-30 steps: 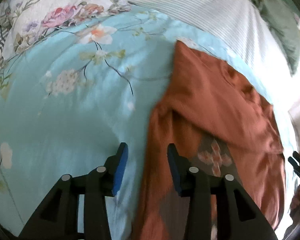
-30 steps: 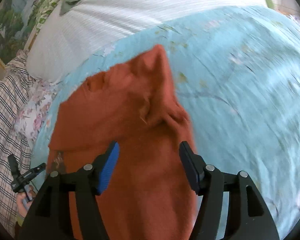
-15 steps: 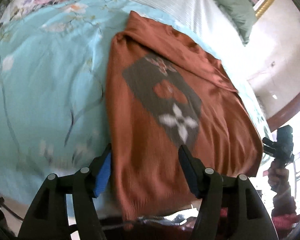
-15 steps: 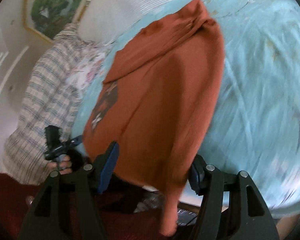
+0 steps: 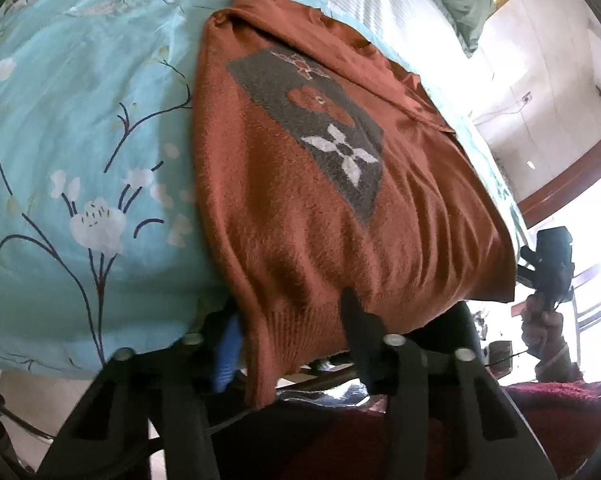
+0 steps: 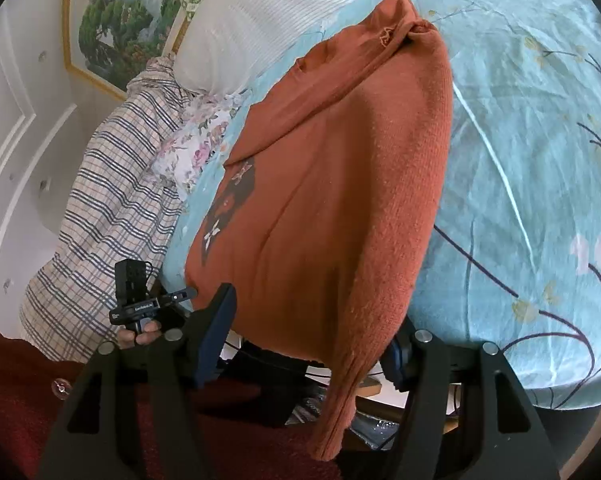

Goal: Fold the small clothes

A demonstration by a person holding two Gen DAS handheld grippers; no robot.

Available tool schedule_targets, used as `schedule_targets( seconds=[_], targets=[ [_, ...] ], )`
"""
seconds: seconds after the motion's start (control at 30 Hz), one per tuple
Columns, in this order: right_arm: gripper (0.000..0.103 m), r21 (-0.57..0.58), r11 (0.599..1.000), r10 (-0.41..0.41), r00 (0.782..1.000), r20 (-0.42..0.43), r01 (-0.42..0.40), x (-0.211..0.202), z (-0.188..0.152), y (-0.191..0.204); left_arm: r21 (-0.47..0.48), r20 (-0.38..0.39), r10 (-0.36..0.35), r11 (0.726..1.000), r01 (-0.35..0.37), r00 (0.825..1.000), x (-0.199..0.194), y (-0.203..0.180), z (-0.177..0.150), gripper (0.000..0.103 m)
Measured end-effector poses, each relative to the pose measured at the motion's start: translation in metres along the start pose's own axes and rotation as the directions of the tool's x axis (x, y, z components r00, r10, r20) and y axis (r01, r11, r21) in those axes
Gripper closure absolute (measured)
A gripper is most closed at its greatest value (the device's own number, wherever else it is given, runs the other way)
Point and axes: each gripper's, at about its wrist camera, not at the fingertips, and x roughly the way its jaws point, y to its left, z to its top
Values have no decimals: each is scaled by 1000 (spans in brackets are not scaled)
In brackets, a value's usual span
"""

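Left wrist view: since a second ago I've drawn back to the rust-orange knitted sweater [image 5: 300,208]'s hem overhanging the turquoise floral bedspread [image 5: 80,140]'s edge; my left gripper [image 5: 288,344] and right gripper [image 6: 308,340] both gape, straddling its corners.

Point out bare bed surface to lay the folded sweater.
Free: the turquoise floral bedspread left of the rust-orange knit sweater, and right of it, right wrist view. Crowded: headboard end, with white striped pillow and plaid cloth.

Left gripper [image 5: 290,342] jaws straddle sweater [image 5: 300,184] hem, apart.
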Motion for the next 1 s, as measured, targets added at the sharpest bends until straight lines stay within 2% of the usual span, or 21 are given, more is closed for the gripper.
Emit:
schedule_targets(
  seconds=[0.03,0.1,0.13,0.17,0.2,0.23,0.3,0.4,0.6,0.7,0.87,1.0],
  targets=[
    [38,-2,1000,-6,1000,7,6,0,-1,1,2,-1,5,1000,-5,1000,1,0,0,71],
    [40,-12,1000,-24,999,25,24,1,-3,5,2,-4,6,1000,-6,1000,0,2,0,75],
    [52,-17,999,-36,999,30,37,1,-4,5,1,-6,6,1000,-6,1000,0,3,1,76],
    [73,-20,997,-80,996,36,81,0,-5,5,2,-9,6,1000,-6,1000,1,4,1,77],
    [83,-3,995,-96,995,22,96,0,-6,2,8,-12,8,1000,-8,1000,1,3,2,78],
    [91,21,996,-89,996,0,89,1,-6,-2,19,-15,12,1000,-12,1000,1,2,2,85],
    [93,26,996,-80,997,-7,80,-3,-10,-4,45,-19,16,999,-15,1000,0,-2,2,97],
    [94,34,999,-30,999,18,29,-15,-11,-1,82,0,15,997,-15,1000,-5,-10,2,98],
    [95,32,995,85,990,115,-90,-37,7,10,64,110,-77,996,70,991,-39,-20,9,98],
    [95,3,992,125,979,162,-128,-43,28,23,80,187,-106,992,93,977,-62,-30,22,98],
    [95,-32,992,127,963,236,-123,-43,77,32,93,281,-109,992,87,954,-82,-48,59,98],
    [95,-47,997,73,961,268,-63,-30,127,28,79,392,-97,994,71,915,-90,-51,105,98]
  ],
)
